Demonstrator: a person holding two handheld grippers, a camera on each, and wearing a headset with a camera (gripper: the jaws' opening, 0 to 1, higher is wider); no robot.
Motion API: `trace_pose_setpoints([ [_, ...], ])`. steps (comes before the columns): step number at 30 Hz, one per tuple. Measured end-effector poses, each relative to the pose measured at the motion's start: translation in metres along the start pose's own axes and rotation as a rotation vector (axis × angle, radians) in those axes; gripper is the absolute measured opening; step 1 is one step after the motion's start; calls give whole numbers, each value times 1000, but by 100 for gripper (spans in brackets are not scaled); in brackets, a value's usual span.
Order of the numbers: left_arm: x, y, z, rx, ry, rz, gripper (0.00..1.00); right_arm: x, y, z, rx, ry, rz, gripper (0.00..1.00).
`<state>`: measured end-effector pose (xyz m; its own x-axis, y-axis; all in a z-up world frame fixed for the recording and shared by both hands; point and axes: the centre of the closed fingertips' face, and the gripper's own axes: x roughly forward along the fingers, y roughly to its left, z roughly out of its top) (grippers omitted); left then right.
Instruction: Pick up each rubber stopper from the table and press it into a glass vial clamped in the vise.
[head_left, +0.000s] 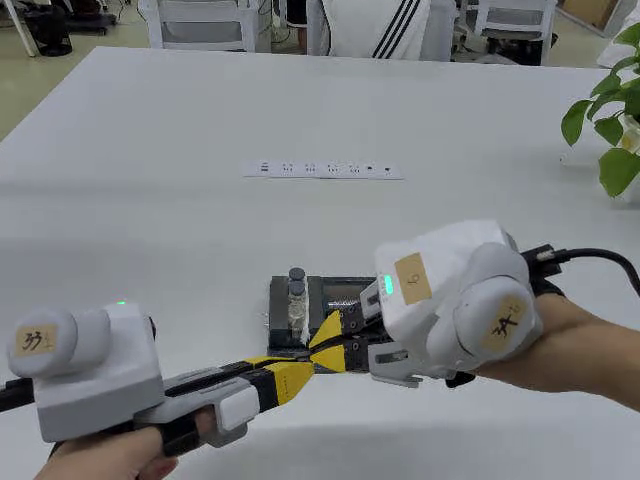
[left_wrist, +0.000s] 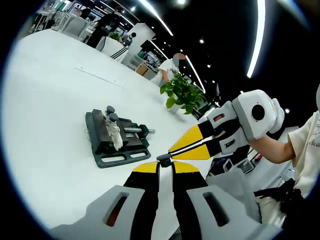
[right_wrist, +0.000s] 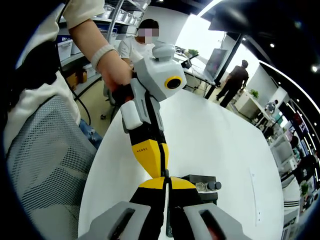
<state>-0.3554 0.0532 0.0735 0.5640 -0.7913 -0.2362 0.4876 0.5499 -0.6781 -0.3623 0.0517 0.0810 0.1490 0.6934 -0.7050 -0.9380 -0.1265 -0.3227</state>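
Two glass vials (head_left: 297, 300) stand upright side by side in the jaws of a small black bench vise (head_left: 340, 296), each with a dark cap on top. The vise sits flat on the white worktop (head_left: 200, 150).

Just in front of the vise, on the person's side, the two pairs of tongs meet tip to tip above the worktop. The left tongs (head_left: 305, 368) reach in from the lower left, held in a hand (head_left: 105, 455). The right tongs (head_left: 322, 345) come in from the right.

In the left gripper view, a small dark rubber stopper (left_wrist: 164, 159) sits at the very end of the left tongs (left_wrist: 165, 166). Their yellow tips are clenched on it, leaving only a narrow slit behind them. The right tongs (left_wrist: 175, 153) converge on that same spot, their two yellow tips drawn almost together – whether they also pinch the stopper I cannot tell. The vise (left_wrist: 117, 147) and its vials (left_wrist: 112, 127) lie to the left of the meeting point and clear of it.

From the right gripper view, the right tongs (right_wrist: 166, 182) show just a thin gap, and the left tongs (right_wrist: 163, 172) come down from above to touch them. The vise (right_wrist: 206, 195) lies just to the right.

Farther back on the worktop lies a printed paper strip (head_left: 322, 170), and a leafy plant (head_left: 610, 120) stands at the right edge.
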Motion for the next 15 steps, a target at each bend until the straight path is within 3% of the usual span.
trace_pose_setpoints([
  [6,-1,-2,-1,-11,3,-3,5,0,2,1,-2,0,-1,0],
  [15,-2,-5,-4,71,31,1,4,1,5,-2,3,3,15,0],
])
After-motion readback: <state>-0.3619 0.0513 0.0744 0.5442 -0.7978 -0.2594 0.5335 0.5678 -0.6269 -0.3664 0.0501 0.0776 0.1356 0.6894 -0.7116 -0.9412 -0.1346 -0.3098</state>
